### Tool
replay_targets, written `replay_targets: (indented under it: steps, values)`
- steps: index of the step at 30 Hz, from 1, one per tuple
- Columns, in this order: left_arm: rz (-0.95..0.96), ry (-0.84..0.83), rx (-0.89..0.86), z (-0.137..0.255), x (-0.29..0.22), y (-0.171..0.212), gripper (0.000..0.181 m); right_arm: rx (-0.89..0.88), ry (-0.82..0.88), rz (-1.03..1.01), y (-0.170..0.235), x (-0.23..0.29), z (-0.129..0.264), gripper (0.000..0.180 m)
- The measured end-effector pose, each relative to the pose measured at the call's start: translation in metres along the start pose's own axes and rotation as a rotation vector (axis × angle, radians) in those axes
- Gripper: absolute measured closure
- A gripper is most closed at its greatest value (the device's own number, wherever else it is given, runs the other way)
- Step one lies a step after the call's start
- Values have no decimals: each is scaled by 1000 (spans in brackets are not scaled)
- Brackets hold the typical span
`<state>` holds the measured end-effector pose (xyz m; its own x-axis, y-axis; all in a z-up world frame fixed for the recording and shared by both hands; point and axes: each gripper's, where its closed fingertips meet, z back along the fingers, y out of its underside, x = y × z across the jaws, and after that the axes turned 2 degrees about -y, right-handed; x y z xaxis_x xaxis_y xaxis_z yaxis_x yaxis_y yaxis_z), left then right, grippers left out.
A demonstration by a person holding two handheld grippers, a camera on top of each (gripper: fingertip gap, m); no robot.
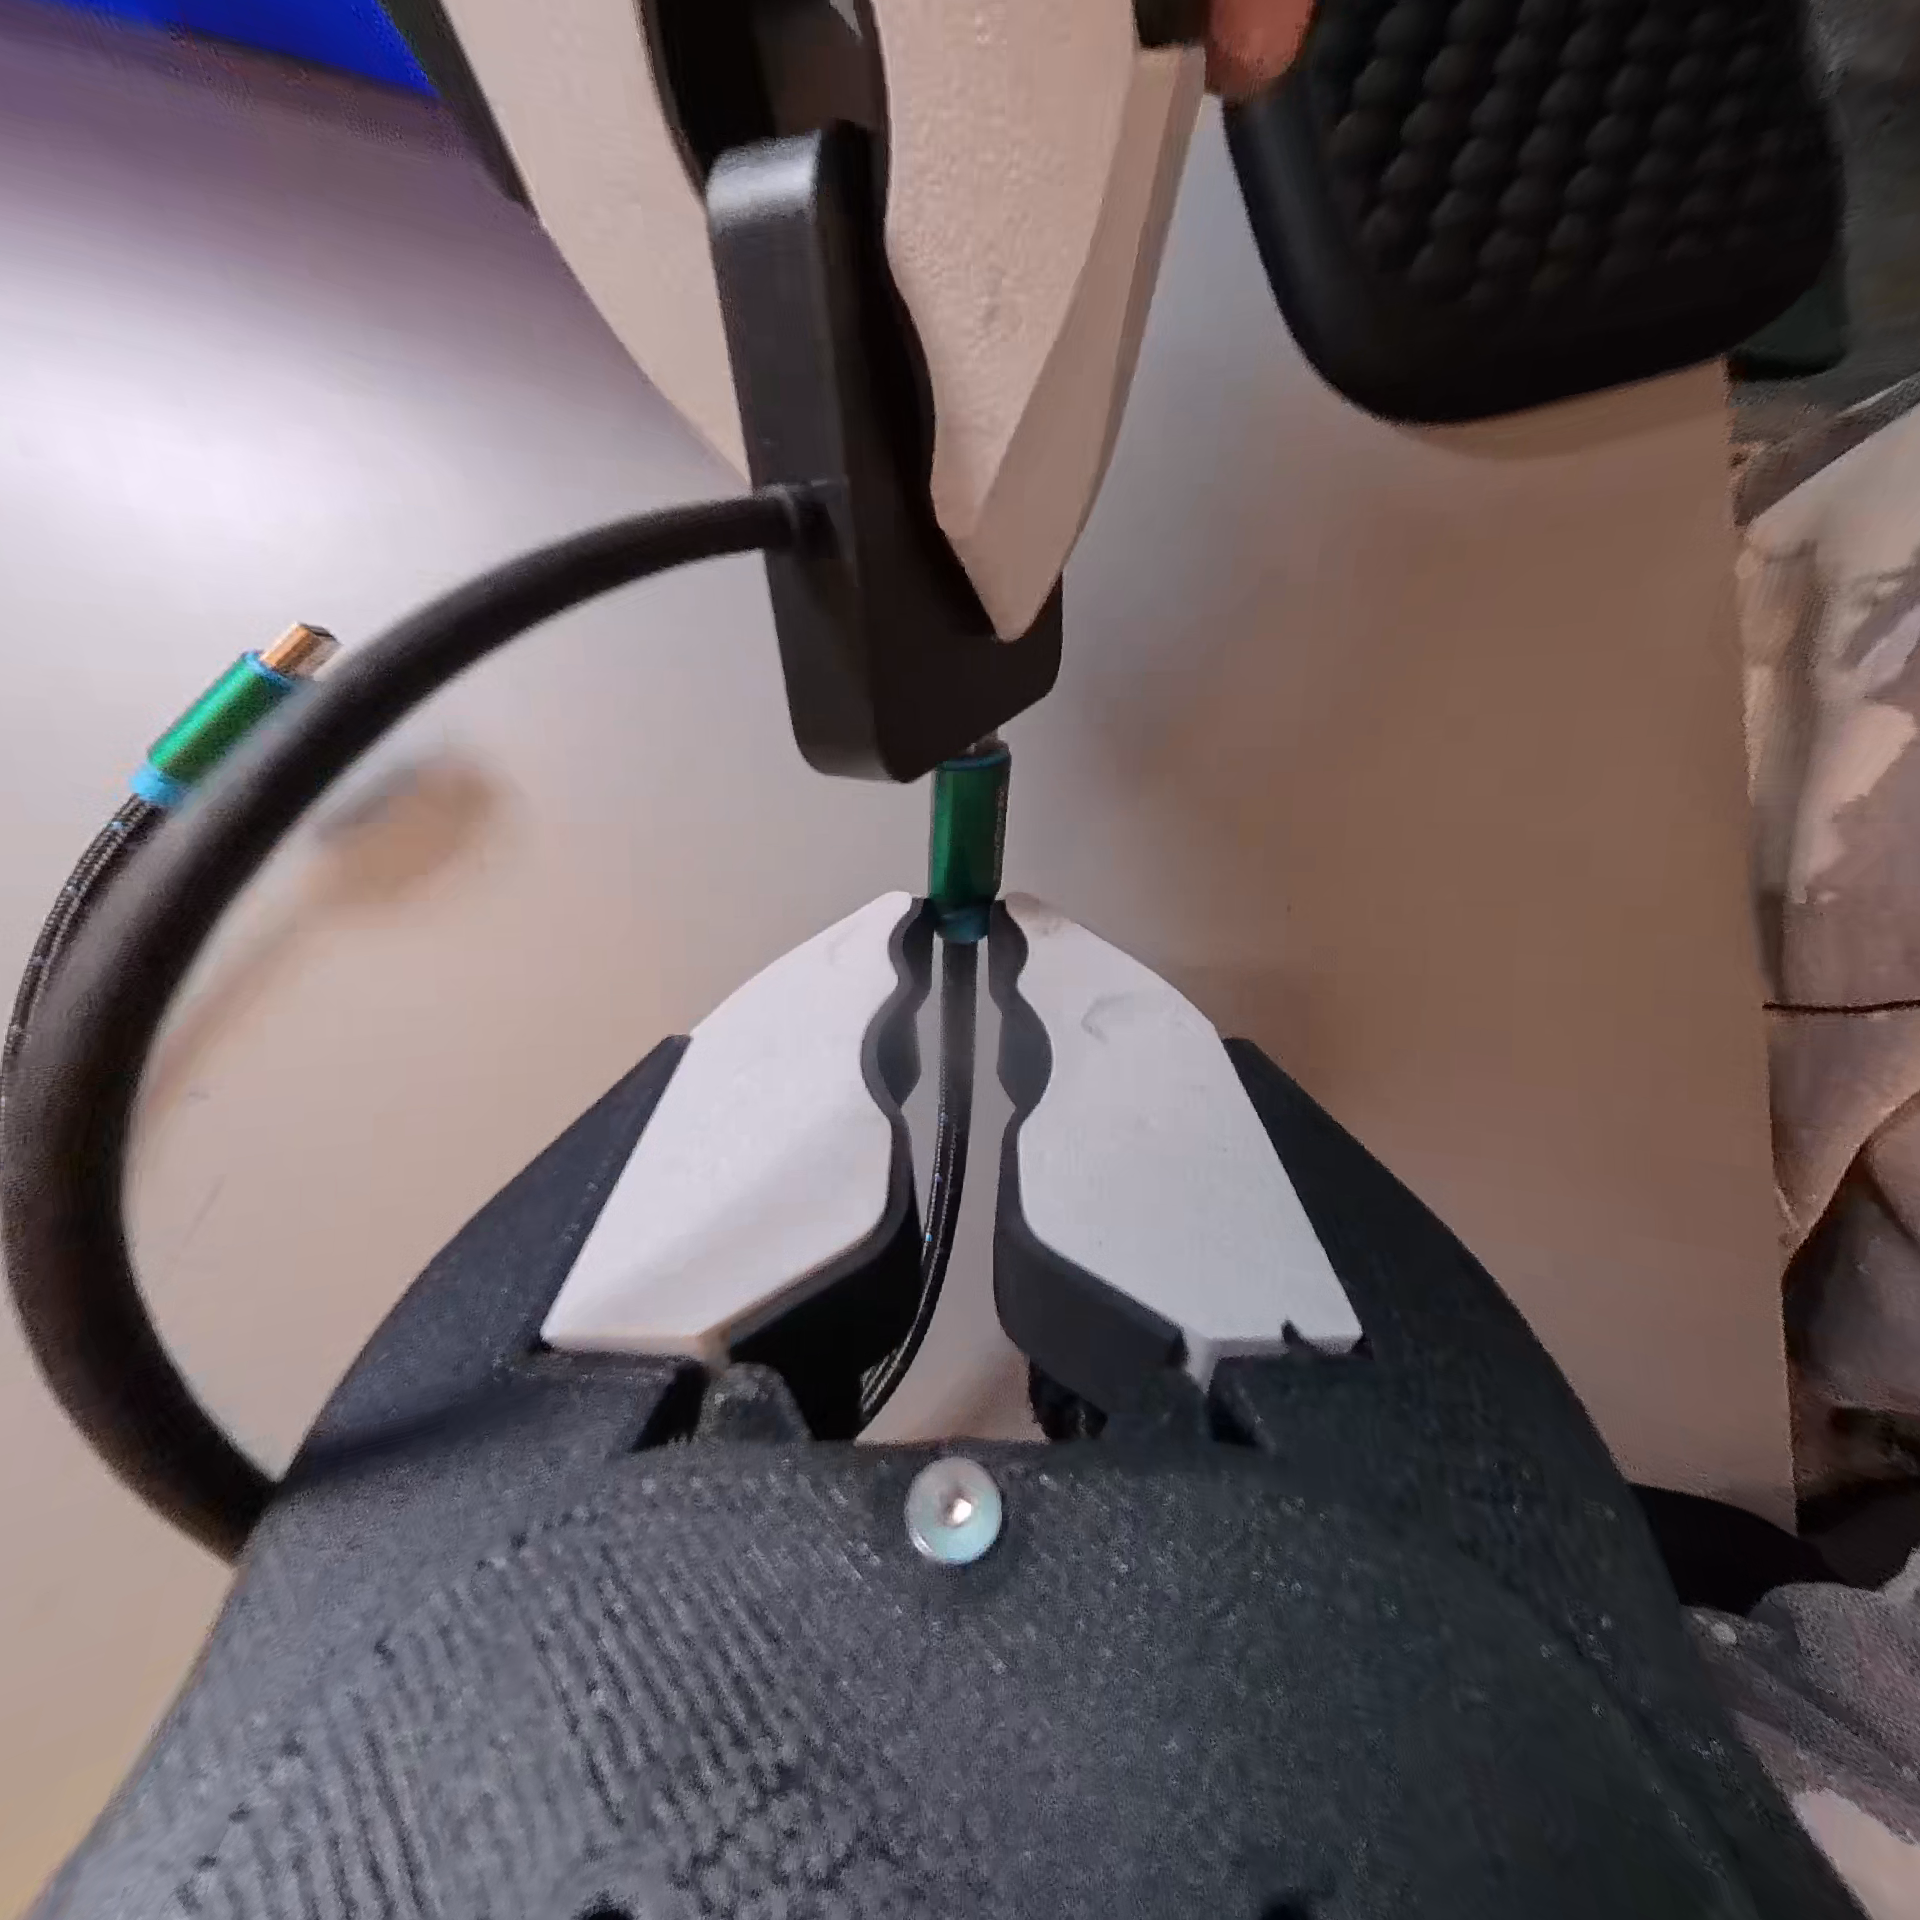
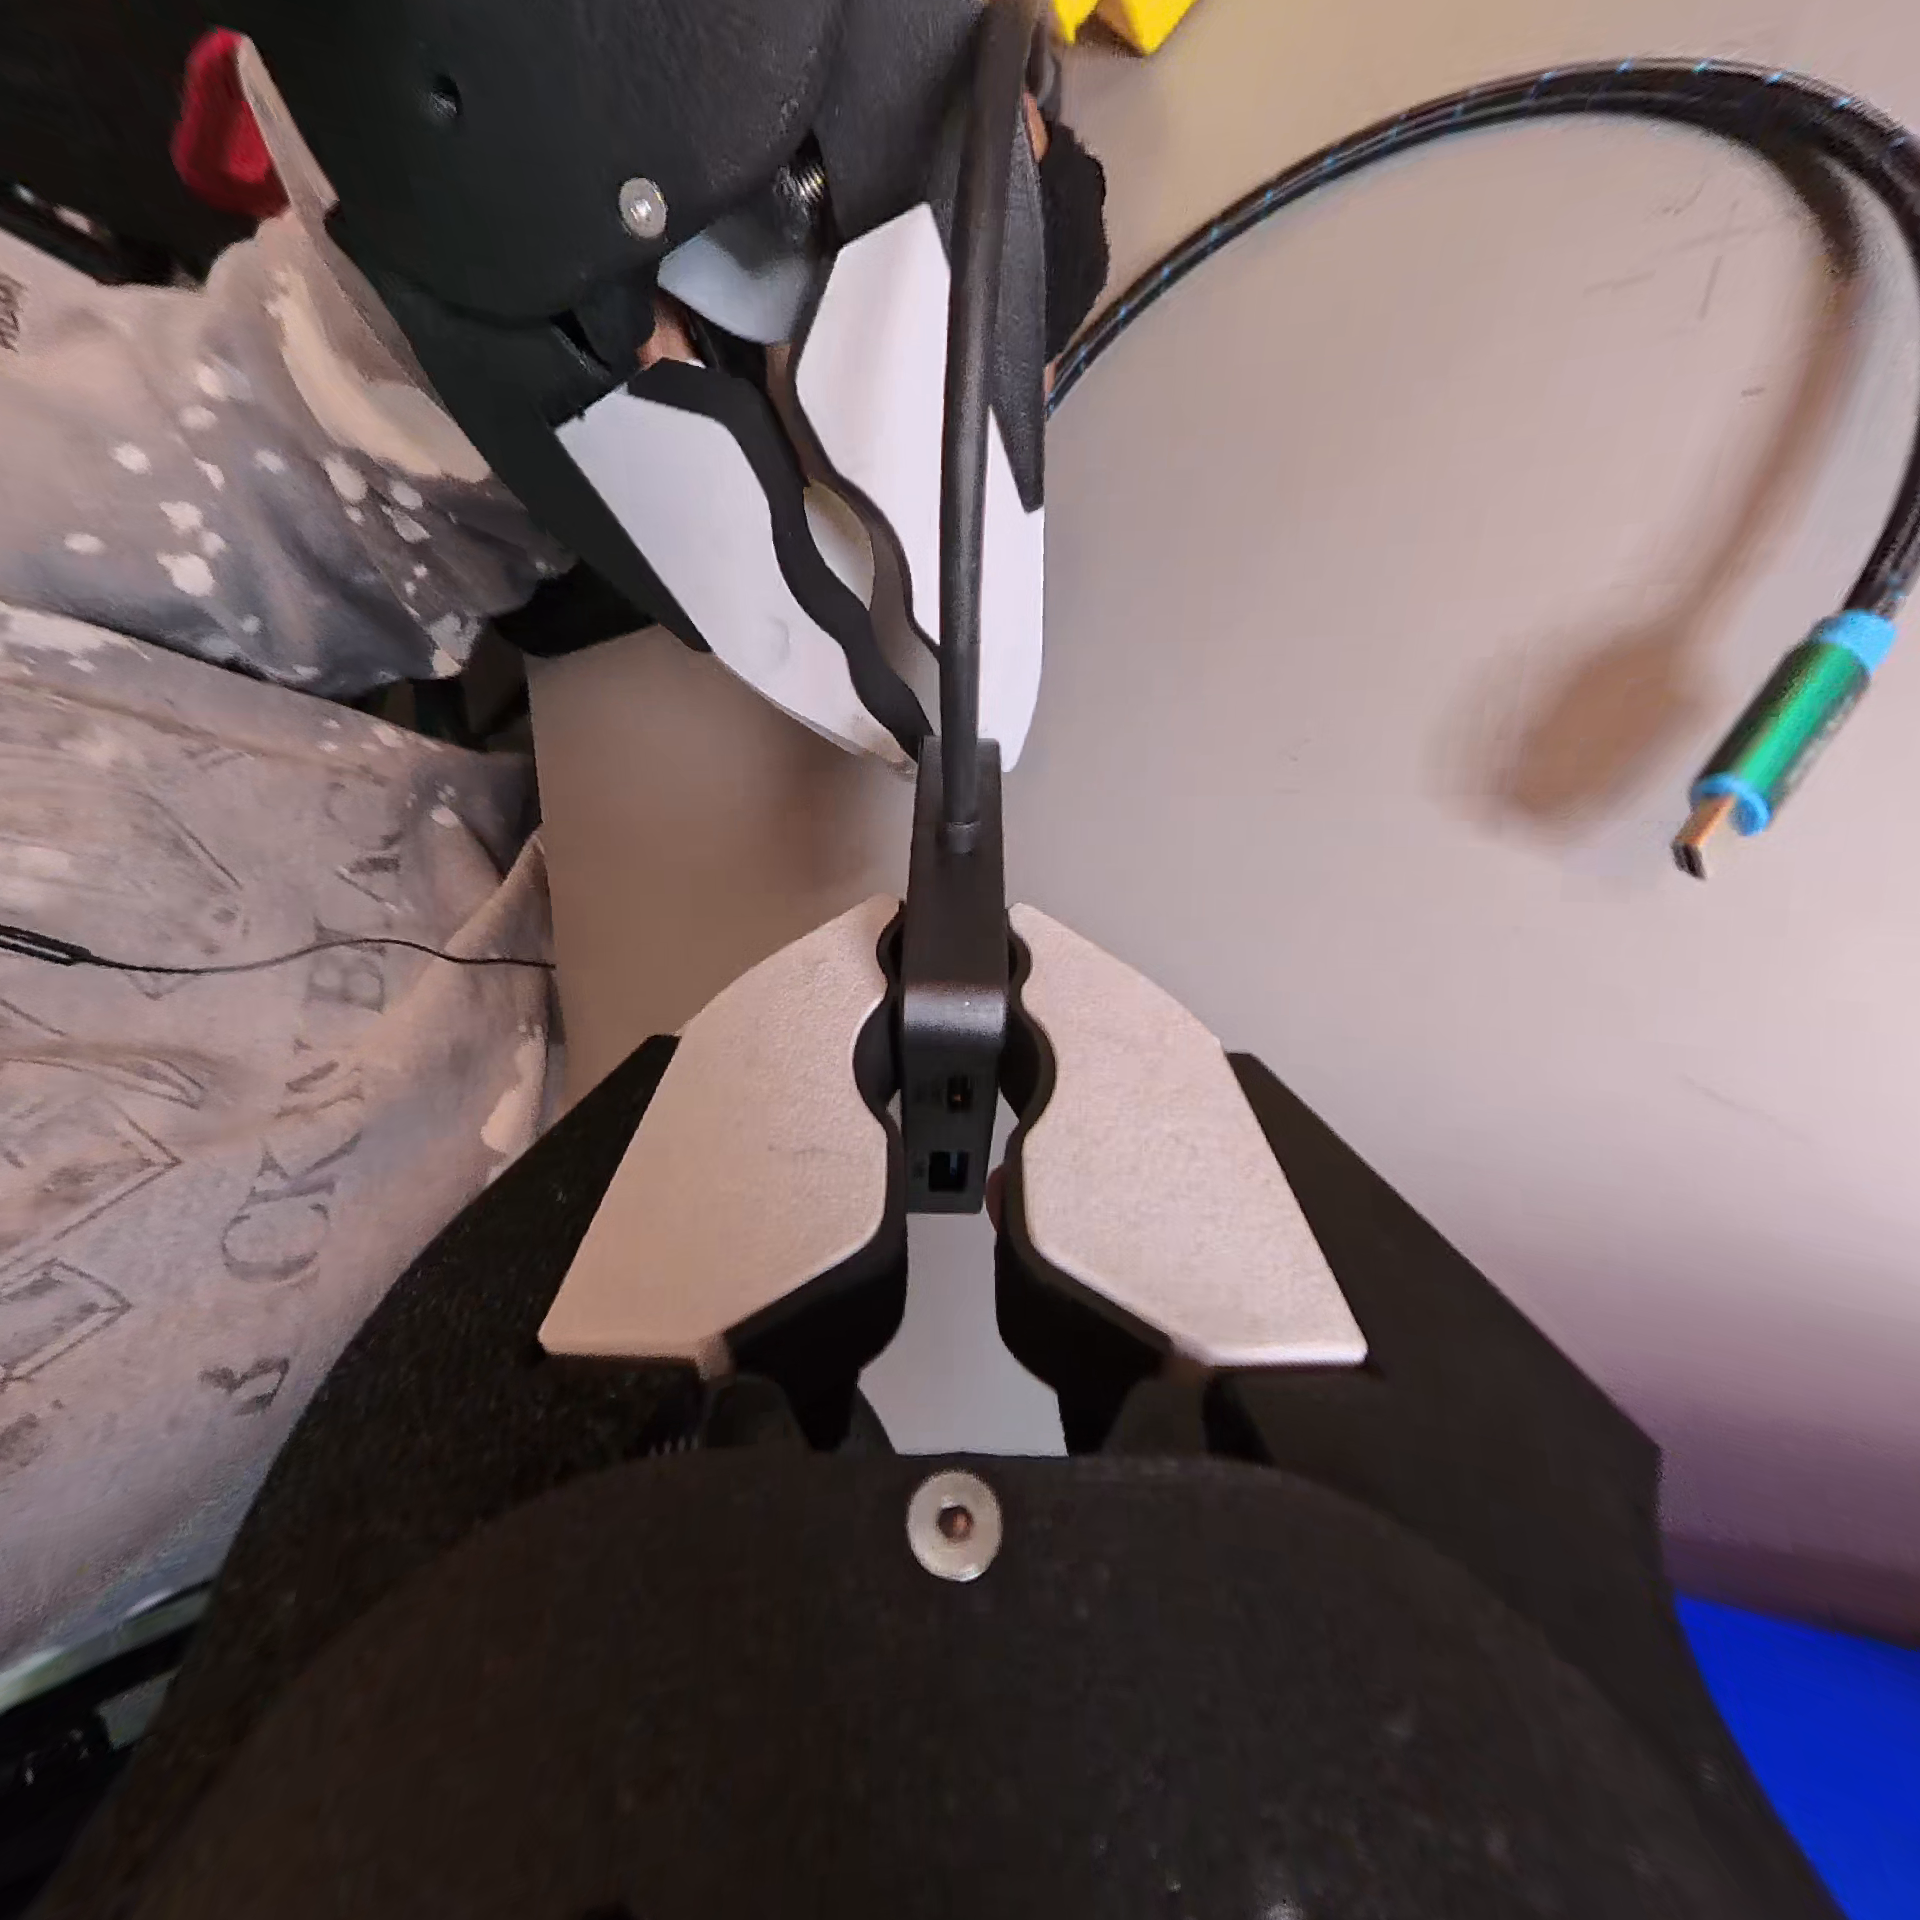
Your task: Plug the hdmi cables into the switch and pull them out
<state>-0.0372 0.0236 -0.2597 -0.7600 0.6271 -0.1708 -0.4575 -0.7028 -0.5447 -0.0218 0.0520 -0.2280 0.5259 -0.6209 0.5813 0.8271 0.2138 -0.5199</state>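
Over a pale tabletop (image 1: 1351,727), a loose green plug (image 1: 223,717) lies at the left edge with its metal tip pointing up-right. At centre, the left gripper (image 1: 958,914) pinches the cable just behind a second green plug (image 1: 966,842), which stands upright with its tip at the black switch (image 1: 831,499). The right gripper (image 2: 954,935) clamps that switch (image 2: 951,997) edge-on, its long axis vertical, with bare table to its right.

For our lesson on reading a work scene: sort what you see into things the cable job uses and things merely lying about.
In use:
- switch, clamped in right gripper
- green plug, held by left gripper, at the switch
- spare green plug

Lying about:
- patterned cloth
- yellow object
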Motion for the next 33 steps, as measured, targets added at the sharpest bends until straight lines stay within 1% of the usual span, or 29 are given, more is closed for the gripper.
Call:
replay_targets:
  steps: [2,6,9,11,14,17,19,21,24,26,31,33]
  values:
    - [26,11,-74,4,2,-8,170,-73,27,-7,-6,0,9,167]
    - [121,92,-299,23,5,-35,170,-332,19,-58,-31,8,35,166]
    - [148,107,-397,33,4,-50,170,-481,37,-53,-43,11,49,166]
    - [220,125,-487,41,10,-59,170,-600,83,-43,-49,9,62,166]
    - [297,179,-620,58,16,-69,171,-765,89,-74,-55,10,74,166]
    - [296,159,-633,59,16,-72,171,-878,139,-36,-58,12,78,166]
    - [300,162,-666,64,15,-76,171,-943,107,-47,-61,16,83,166]
    - [293,171,-690,69,12,-79,172,-971,54,-44,-62,21,84,166]
    - [284,139,-686,68,10,-81,172,-1026,50,-49,-61,21,84,165]
    - [319,159,-720,71,11,-85,172,-1094,42,-64,-60,20,88,166]
    - [359,164,-746,71,15,-86,171,-1209,102,-49,-60,17,92,165]
    - [345,147,-737,72,14,-87,171,-1200,129,-24,-63,19,93,165]
